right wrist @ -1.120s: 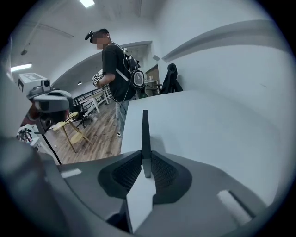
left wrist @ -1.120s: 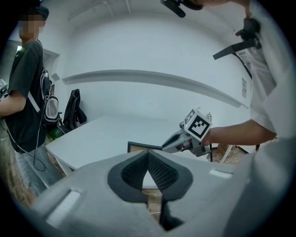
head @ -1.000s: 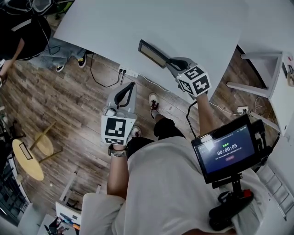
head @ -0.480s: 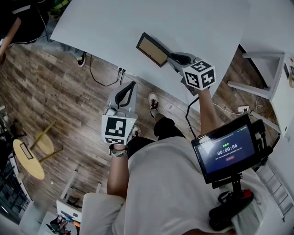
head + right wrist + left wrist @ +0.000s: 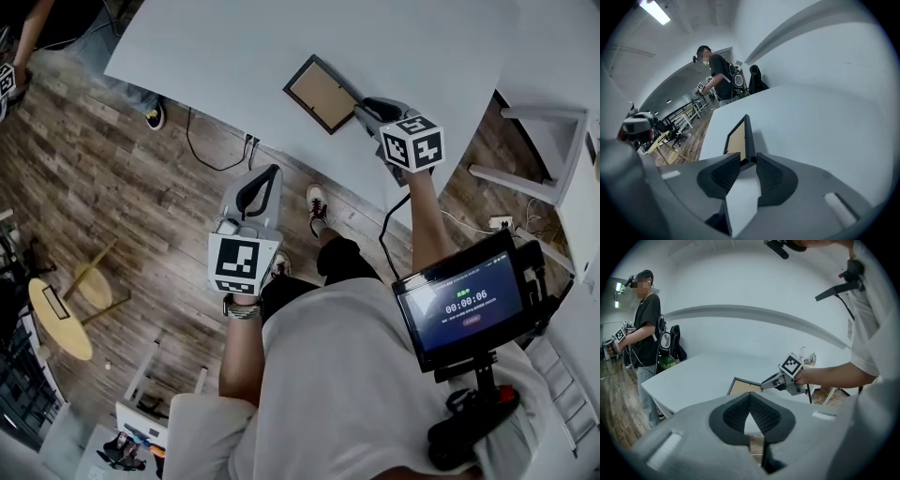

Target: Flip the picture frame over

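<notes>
The picture frame lay on a white table, not far from the table's near edge. It had a dark rim, and a plain brown panel faced up. One corner pointed toward the person who held the tools.

The right gripper reached in over the near edge of the table and met the frame at that corner. In the right gripper view, the frame ran away from the right gripper, and its near corner sat between the two jaw tips. The jaws stood apart and were opening around that corner rather than squeezing it.

The left gripper was well apart from the frame, held off the table over a wooden floor, in front of the person's body. In the left gripper view, the tips of the left gripper were pressed together with nothing between them. Beyond them, that view showed the frame and the right gripper at its edge.

A small screen mounted at the person's chest showed a timer reading 00:00:06. Smaller print above and below it was too small to read. A second person stood by the far end of the table.
</notes>
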A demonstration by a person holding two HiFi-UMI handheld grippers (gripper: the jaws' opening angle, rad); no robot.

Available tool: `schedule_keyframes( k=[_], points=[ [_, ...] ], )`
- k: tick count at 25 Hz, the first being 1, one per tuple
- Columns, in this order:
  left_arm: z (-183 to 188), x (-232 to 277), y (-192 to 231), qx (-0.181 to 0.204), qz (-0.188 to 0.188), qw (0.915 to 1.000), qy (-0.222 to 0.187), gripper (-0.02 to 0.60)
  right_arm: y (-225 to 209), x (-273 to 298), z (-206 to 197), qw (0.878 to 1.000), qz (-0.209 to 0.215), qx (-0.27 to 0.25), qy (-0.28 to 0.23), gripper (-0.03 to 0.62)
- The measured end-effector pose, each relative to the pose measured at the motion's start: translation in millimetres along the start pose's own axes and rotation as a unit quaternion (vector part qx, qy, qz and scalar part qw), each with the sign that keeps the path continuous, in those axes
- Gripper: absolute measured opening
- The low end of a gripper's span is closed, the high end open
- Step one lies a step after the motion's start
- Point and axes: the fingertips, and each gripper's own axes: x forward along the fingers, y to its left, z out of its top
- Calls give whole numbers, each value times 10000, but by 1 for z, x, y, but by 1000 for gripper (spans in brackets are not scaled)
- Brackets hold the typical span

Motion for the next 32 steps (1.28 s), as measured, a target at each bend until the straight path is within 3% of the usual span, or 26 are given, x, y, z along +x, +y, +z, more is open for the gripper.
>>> schedule_keyframes(
  k=[4, 6, 7, 16, 32],
  points=[
    [-2, -1, -1, -5, -8, 10000, 36, 3, -9, 5, -12, 9995, -188, -35, 255, 110],
    [-2, -2, -1, -20, -17, 10000, 38, 3, -13, 7, -19, 9984, -350, -206, 396, 18],
    [-1, -2, -1, -23, -20, 10000, 34, 3, -14, 8, -22, 9980, -394, -240, 442, 3],
    [-4, 1, -9, 30, 0, 10000, 46, 3, -17, 9, -33, 9979, -497, -131, 402, 11],
    [14, 27, 23, 235, 26, 9995, -202, 3, 7, 8, 6, 9980, -603, 59, -170, 3]
  ],
)
